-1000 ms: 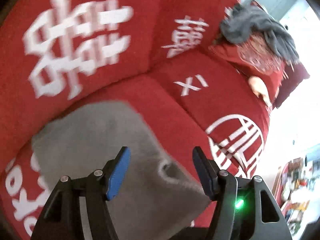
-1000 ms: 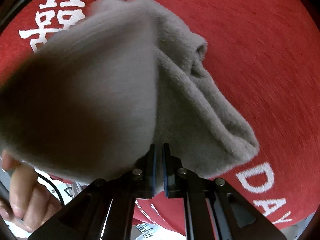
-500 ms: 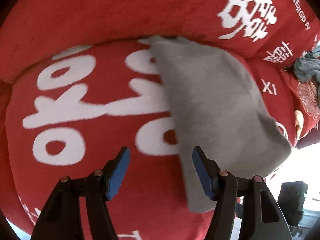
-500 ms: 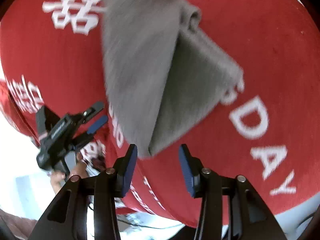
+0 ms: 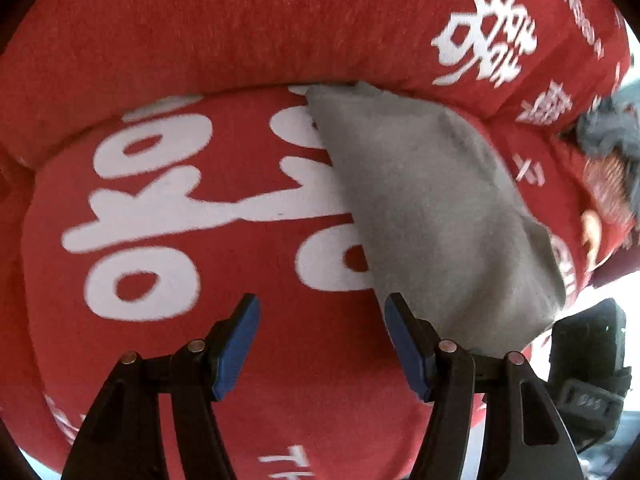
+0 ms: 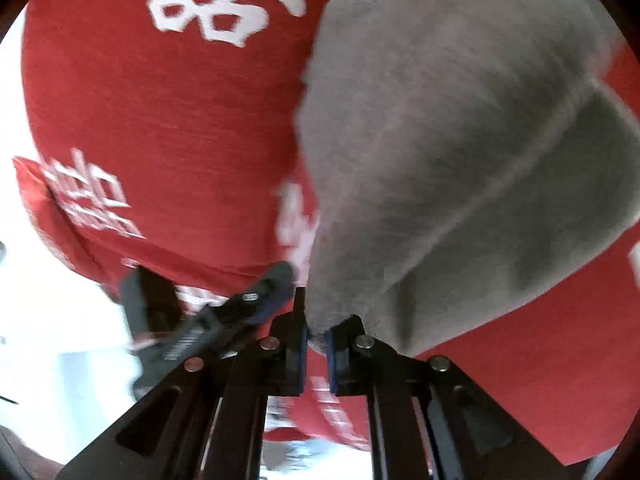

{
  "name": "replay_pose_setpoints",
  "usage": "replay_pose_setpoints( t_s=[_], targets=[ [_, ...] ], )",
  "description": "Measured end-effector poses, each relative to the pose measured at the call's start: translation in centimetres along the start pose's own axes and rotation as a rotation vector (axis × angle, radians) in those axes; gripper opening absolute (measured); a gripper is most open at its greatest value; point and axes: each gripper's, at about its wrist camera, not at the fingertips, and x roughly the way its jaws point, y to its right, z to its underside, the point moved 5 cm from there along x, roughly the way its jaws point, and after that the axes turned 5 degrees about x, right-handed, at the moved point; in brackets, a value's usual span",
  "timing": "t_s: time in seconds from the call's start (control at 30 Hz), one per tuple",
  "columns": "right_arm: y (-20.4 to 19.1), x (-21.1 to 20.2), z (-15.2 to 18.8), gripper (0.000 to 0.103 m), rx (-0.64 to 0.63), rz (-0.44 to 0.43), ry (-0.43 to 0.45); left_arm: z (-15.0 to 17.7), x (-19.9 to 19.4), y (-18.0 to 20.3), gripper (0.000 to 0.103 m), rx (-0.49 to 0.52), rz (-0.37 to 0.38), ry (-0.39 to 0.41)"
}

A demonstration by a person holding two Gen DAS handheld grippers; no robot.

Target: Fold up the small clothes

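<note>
The grey garment (image 5: 432,208) lies on the red sofa seat cushion (image 5: 192,360), its far end tucked against the backrest (image 5: 240,32) and its near end running out toward the cushion's front edge. It looks soft and fleecy, light enough to sag wherever it isn't held, and already doubled over, with a fold line showing in the right wrist view.

The right tongs (image 6: 316,340) are pinched tight on the garment's near corner, a nub of grey cloth squeezed between the blue pads. That's a fair hold, though thin fleece could creep out of so small a bite if it's tugged hard.

The left tongs (image 5: 320,344) hang over bare red cushion beside the garment's long edge, jaws roughly half open with nothing between them. Their right-hand pad sits just beside the cloth.

Limp stuff like this wants two holds. I'd say the left tongs should take the near long edge, catching both layers, so the fold carries over flat and doesn't bunch. A dark heap of other clothing (image 5: 608,132) waits farther along the sofa.
</note>
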Motion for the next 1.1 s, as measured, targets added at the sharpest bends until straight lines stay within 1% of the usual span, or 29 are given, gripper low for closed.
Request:
replay_pose_setpoints(
  t_s=[0.03,0.07,0.1,0.17,0.2,0.23,0.27,0.3,0.33,0.4,0.43,0.47,0.5,0.53,0.57,0.6,0.63,0.7,0.73,0.77,0.83,0.93,1.03,1.1],
  targets=[
    [1.0,0.5,0.4,0.008,0.012,0.037,-0.006,0.1,0.4,0.1,0.066,0.032,-0.021,-0.018],
    [2.5,1.5,0.6,0.008,0.032,0.076,-0.012,0.1,0.7,0.4,0.066,0.047,-0.025,-0.026],
    [3.8,1.9,0.9,0.008,0.047,0.11,-0.014,0.4,1.1,0.6,0.066,0.061,-0.028,-0.035],
    [5.9,2.1,1.3,0.008,0.044,0.206,-0.018,0.9,2.2,1.2,0.066,0.079,-0.031,-0.065],
    [6.3,1.9,1.7,0.011,0.045,0.207,-0.036,1.1,2.5,1.5,0.066,0.089,-0.025,-0.076],
    [6.3,1.6,2.0,0.017,0.043,0.215,-0.05,1.3,2.6,1.7,0.066,0.094,-0.02,-0.074],
    [6.2,1.1,2.3,0.024,0.021,0.26,-0.07,1.5,2.6,2.0,0.066,0.097,-0.017,-0.071],
    [5.9,0.2,2.6,0.042,-0.022,0.334,-0.081,1.6,2.5,2.3,0.066,0.098,-0.012,-0.068],
    [5.2,-0.6,2.4,0.045,-0.059,0.373,-0.068,1.6,2.5,2.6,0.066,0.095,-0.002,-0.065],
    [4.5,-3.9,1.6,0.045,-0.116,0.404,0.012,1.4,2.5,3.2,0.066,0.09,0.012,-0.055],
    [4.4,-6.3,0.6,0.045,-0.113,0.425,0.085,1.2,2.4,3.6,0.066,0.091,0.017,-0.048],
    [4.5,-7.9,0.1,0.045,-0.097,0.428,0.13,0.9,2.5,3.9,0.066,0.091,0.02,-0.044],
    [4.8,-9.7,-1.1,0.045,-0.063,0.421,0.185,0.6,2.5,4.3,0.066,0.09,0.024,-0.04],
    [5.0,-10.5,-1.8,0.045,-0.041,0.415,0.212,0.4,2.7,4.7,0.066,0.089,0.028,-0.035],
    [5.3,-11.3,-3.3,0.044,-0.01,0.407,0.238,0.1,2.9,5.0,0.066,0.089,0.028,-0.033],
    [5.5,-11.4,-4.5,0.028,0.009,0.403,0.244,-0.1,3.2,5.3,0.066,0.093,0.024,-0.033],
    [5.8,-11.6,-5.2,0.008,0.017,0.4,0.242,-0.1,3.5,5.6,0.066,0.102,0.012,-0.034],
    [5.6,-11.2,-6.8,0.008,0.019,0.407,0.242,0.0,4.0,6.0,0.066,0.122,-0.007,-0.032],
    [5.2,-10.7,-5.9,0.007,0.012,0.42,0.239,0.3,4.4,6.2,0.069,0.133,-0.015,-0.035],
    [5.4,-10.4,-5.4,0.007,0.014,0.447,0.238,0.5,4.8,6.3,0.08,0.139,-0.023,-0.044],
    [6.7,-9.4,-4.6,0.007,0.046,0.477,0.24,1.4,5.7,6.1,0.081,0.153,-0.047,-0.065],
    [7.0,-9.1,-4.0,0.007,0.084,0.469,0.232,1.9,5.9,6.3,0.081,0.171,-0.053,-0.07],
    [5.3,-8.9,-4.2,0.009,0.029,0.543,0.213,1.8,5.9,6.4,0.081,0.186,-0.062,-0.071],
    [4.3,-10.1,-4.4,0.01,-0.017,0.596,0.239,1.5,5.9,6.4,0.081,0.183,-0.066,-0.077]
  ],
)
